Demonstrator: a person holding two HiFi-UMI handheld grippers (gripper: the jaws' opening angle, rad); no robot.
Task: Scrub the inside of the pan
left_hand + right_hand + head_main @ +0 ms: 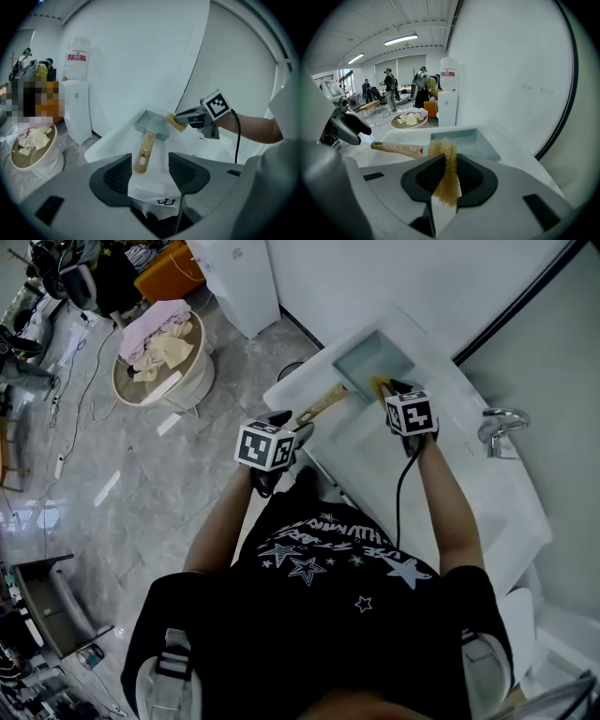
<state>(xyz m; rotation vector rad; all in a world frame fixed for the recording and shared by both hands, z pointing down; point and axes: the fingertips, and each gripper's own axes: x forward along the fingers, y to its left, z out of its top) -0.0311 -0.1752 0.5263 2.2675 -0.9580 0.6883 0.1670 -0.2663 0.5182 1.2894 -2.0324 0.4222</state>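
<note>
No lettering reads clearly — the shirt print (330, 542) is blurred, the water bottle label (76, 57) too small.

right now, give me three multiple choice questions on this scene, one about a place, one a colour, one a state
1. Where does the pan lie?
A. on the white sink top
B. on a stove
C. inside a cupboard

2. What colour is the sponge in the right gripper?
A. blue
B. yellow
C. pink

3. How is the left gripper?
A. shut on a brush
B. shut on a cloth
C. open, gripping nothing

Answers:
1 A, the pan rests flat on that white surface.
2 B, yellow fibres stand pinched between its pads.
3 C, its jaws stand apart and the wooden handle lies beyond them, untouched.
</note>
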